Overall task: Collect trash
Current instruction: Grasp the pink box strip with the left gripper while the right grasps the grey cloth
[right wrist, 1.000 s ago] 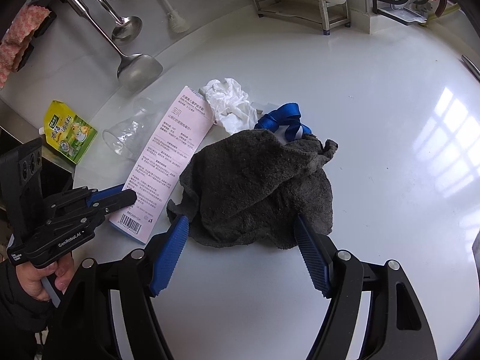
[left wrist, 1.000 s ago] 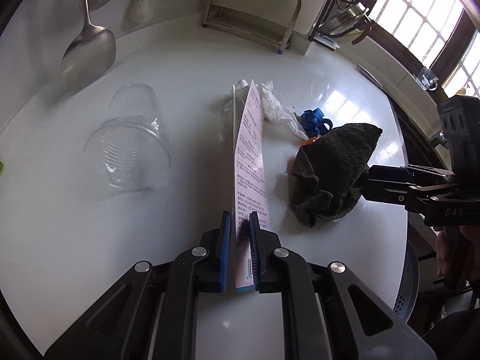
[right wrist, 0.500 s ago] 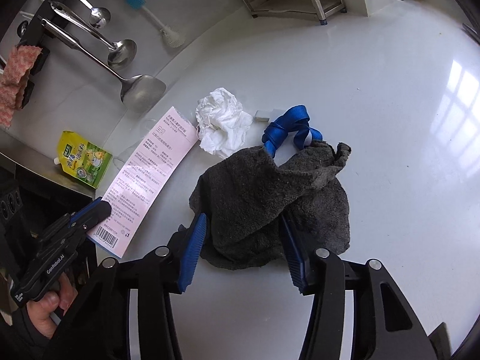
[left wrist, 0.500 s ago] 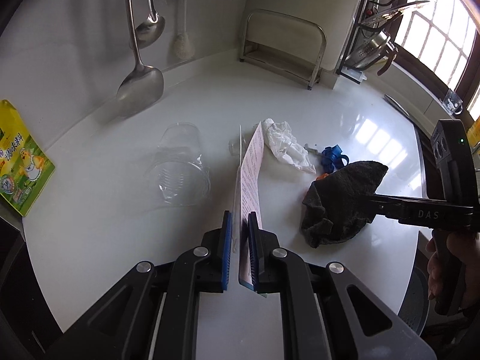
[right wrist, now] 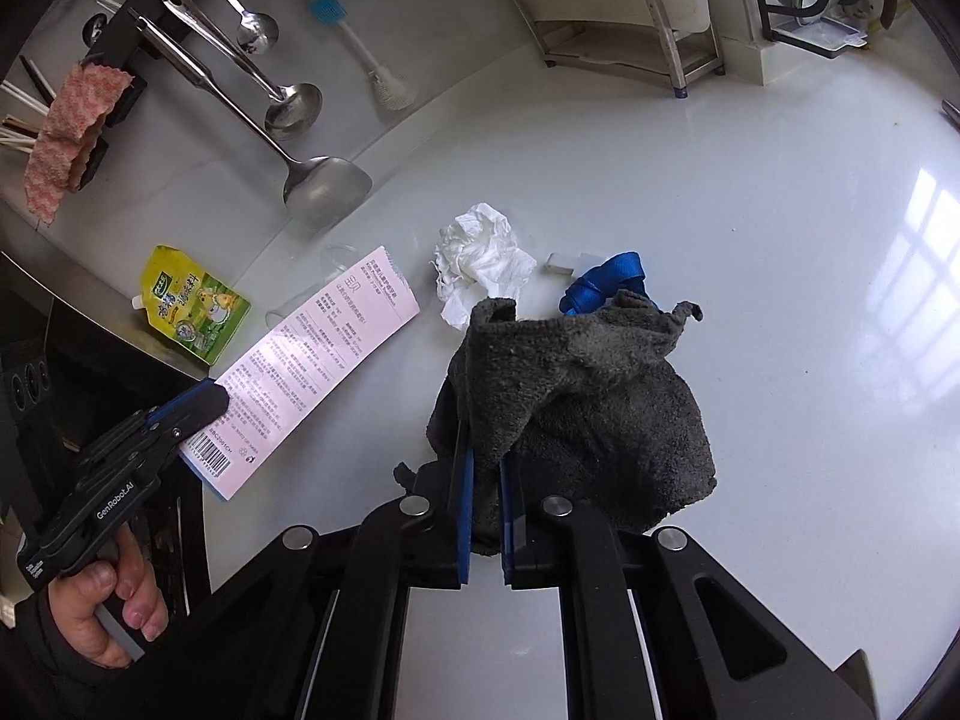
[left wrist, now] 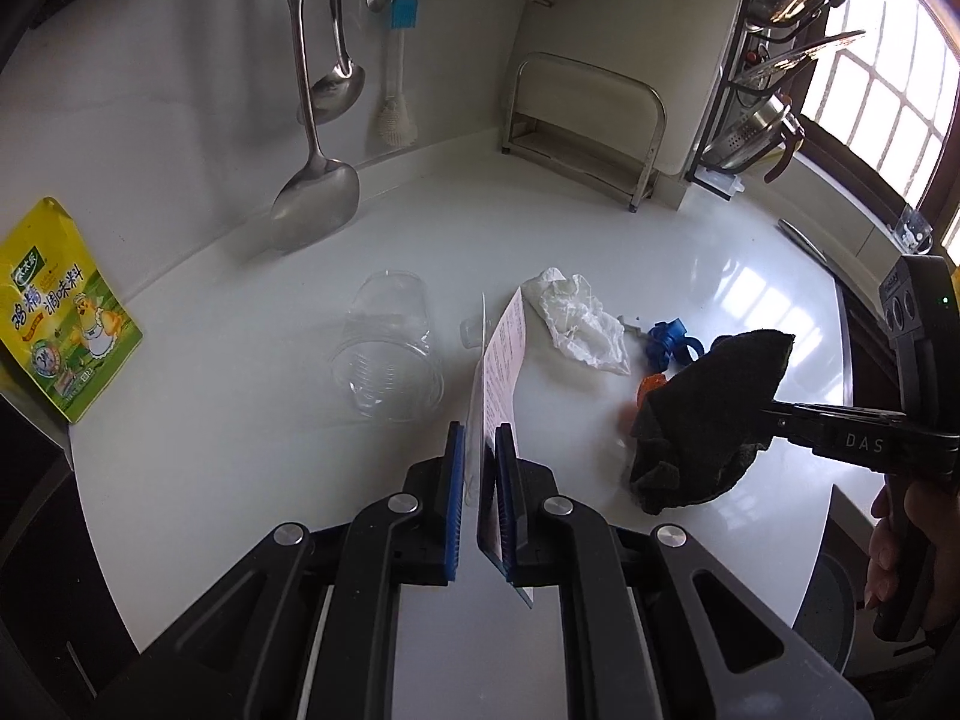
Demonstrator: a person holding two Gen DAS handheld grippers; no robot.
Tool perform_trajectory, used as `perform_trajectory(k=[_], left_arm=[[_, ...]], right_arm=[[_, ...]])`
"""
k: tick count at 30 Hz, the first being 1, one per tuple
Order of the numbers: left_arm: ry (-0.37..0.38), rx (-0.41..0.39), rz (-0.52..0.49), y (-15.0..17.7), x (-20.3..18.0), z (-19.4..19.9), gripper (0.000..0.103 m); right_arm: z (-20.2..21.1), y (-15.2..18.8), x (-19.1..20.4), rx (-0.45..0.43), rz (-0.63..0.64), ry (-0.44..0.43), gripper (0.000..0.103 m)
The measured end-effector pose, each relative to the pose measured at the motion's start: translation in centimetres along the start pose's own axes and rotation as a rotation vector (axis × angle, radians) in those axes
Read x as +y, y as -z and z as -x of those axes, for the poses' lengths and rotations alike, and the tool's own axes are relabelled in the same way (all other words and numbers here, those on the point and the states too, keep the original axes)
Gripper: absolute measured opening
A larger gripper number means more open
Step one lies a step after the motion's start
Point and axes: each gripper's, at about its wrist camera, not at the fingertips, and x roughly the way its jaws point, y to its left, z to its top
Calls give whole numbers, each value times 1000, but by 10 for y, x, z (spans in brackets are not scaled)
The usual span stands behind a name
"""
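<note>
My left gripper is shut on a flat pink printed carton, held edge-on above the white counter. From the right wrist view the carton shows its text and barcode in the left gripper. A dark grey cloth is bunched and partly raised, with my right gripper shut on its near fold. From the left, the cloth hangs from the right gripper. On the counter lie a crumpled white tissue, a blue strap, a clear plastic cup on its side and an orange scrap.
A yellow seasoning pouch leans at the counter's left edge. Ladles and a spatula hang on the back wall beside a brush. A metal stand sits at the back, a dish rack by the window.
The right jaws have closed from wide open onto the cloth and pulled part of it up. The left gripper has risen with the pink carton, off the counter.
</note>
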Motion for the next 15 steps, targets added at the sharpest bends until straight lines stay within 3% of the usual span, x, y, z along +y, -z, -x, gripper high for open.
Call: perform_trajectory(k=[15], left_arm=[[-14,-65,46,-11,-11,34,9]], right_arm=[[49,-1,6,-80,62,-41,7]])
